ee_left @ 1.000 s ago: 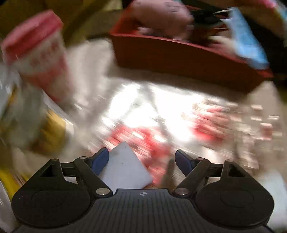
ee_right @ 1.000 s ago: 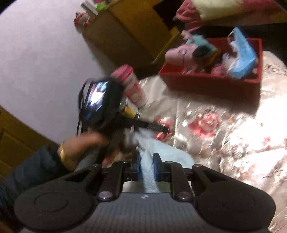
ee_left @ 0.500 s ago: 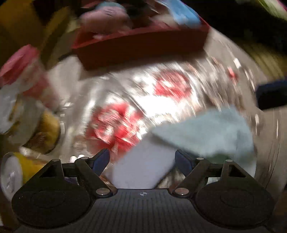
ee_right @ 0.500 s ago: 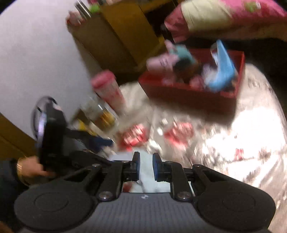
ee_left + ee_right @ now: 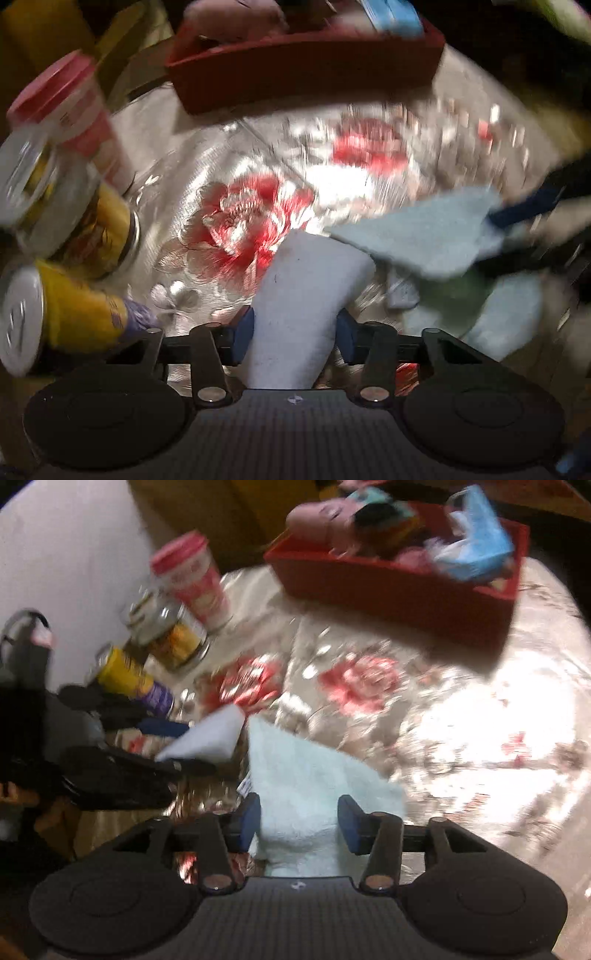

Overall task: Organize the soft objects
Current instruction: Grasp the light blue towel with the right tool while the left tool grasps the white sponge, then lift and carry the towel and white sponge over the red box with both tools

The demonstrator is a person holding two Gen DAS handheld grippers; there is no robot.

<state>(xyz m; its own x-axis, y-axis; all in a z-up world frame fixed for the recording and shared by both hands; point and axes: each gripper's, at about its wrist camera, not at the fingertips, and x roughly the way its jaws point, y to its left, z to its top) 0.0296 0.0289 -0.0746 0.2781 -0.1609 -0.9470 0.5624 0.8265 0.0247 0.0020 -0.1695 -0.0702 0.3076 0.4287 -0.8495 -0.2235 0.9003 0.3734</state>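
Blurred red bin (image 5: 391, 587) of half-hidden plush toys; left hand-held gripper (image 5: 295, 334) closing around white cloth (image 5: 303, 295), right hand-held gripper (image 5: 299, 821) opening around pale towel (image 5: 314, 786).

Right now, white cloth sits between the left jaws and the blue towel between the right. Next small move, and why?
Probably let the left gripper finish closing on the white cloth before lifting: the cloth lies between its closing jaws, the far pad not yet on it. The right gripper is opening, its pads standing off the light blue towel, apparently releasing it.
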